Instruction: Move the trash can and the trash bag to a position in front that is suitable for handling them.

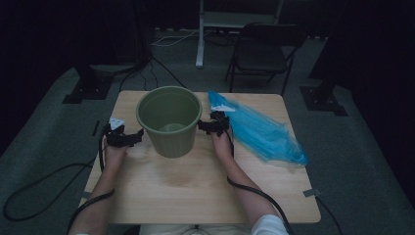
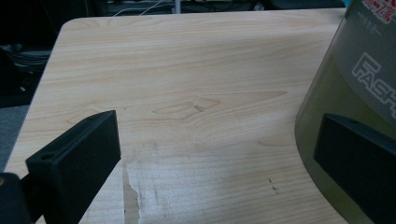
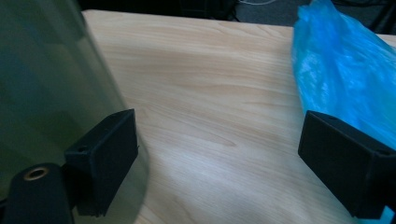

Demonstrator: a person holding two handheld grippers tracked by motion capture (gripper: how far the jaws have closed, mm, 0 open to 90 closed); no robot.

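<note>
The green bucket stands upright on the tabletop, toward its far middle; the left hand-held gripper sits just beside its left wall, jaws spread wide and holding nothing; the right hand-held gripper is at its right wall, jaws likewise apart and empty; a blue bag lies flat to the right, near that gripper

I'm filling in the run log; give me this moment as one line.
left gripper: open, beside bucket | right gripper: open, between bucket and blue bag | bucket: upright on table
</note>
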